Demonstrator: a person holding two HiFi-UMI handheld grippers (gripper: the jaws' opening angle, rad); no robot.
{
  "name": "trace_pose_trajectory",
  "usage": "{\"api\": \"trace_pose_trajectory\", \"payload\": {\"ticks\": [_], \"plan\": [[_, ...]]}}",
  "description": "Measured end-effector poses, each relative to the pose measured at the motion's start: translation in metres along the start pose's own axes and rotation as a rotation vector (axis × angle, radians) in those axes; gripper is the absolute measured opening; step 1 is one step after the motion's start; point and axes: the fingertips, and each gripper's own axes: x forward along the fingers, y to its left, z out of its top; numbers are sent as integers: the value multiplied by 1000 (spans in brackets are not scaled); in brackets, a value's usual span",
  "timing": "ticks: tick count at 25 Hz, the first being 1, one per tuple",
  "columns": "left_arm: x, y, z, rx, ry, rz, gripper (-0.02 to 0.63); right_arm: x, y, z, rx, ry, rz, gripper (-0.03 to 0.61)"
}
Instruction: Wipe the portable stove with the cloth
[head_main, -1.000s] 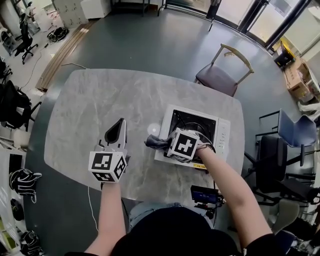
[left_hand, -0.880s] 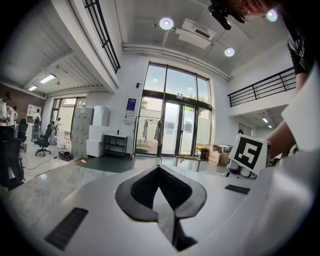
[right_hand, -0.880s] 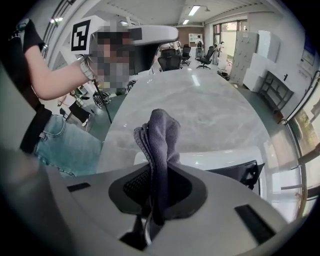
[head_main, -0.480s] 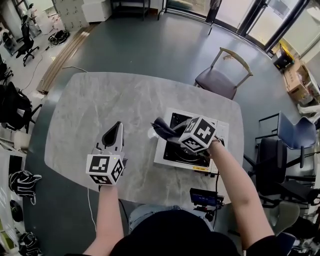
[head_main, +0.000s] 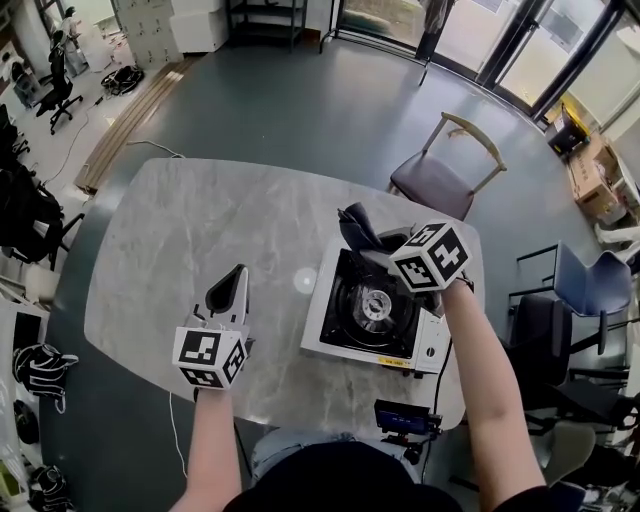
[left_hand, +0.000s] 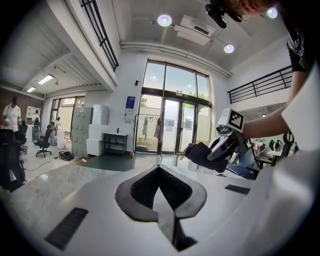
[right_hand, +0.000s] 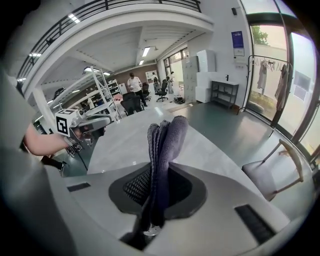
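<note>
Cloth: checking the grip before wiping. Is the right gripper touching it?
Touching: the right gripper is clamped on the cloth, plain in the right gripper view.

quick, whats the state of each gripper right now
Left gripper: jaws closed, holding nothing.
Right gripper: jaws closed on the cloth.

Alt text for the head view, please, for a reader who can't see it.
The right gripper holds a dark cloth at the far edge of a white portable stove on a grey stone-patterned table. The left gripper, shut and empty, is over the table left of the stove.
</note>
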Motion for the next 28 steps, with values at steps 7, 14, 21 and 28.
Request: {"api": "trace_pose_trajectory", "payload": {"ticks": [7, 14, 21, 28], "plan": [[11, -1, -11, -5, 35, 11, 11, 24, -26, -27, 90, 74, 65, 63], [20, 2, -27, -10, 80, 25, 11, 56, -26, -49, 238, 102, 219, 63], [23, 5, -39, -22, 115, 42, 11, 72, -36, -55, 233, 155, 186, 63], [33, -2, -42, -14, 128, 14, 11, 80, -37, -55, -133, 269, -93, 64]]}}
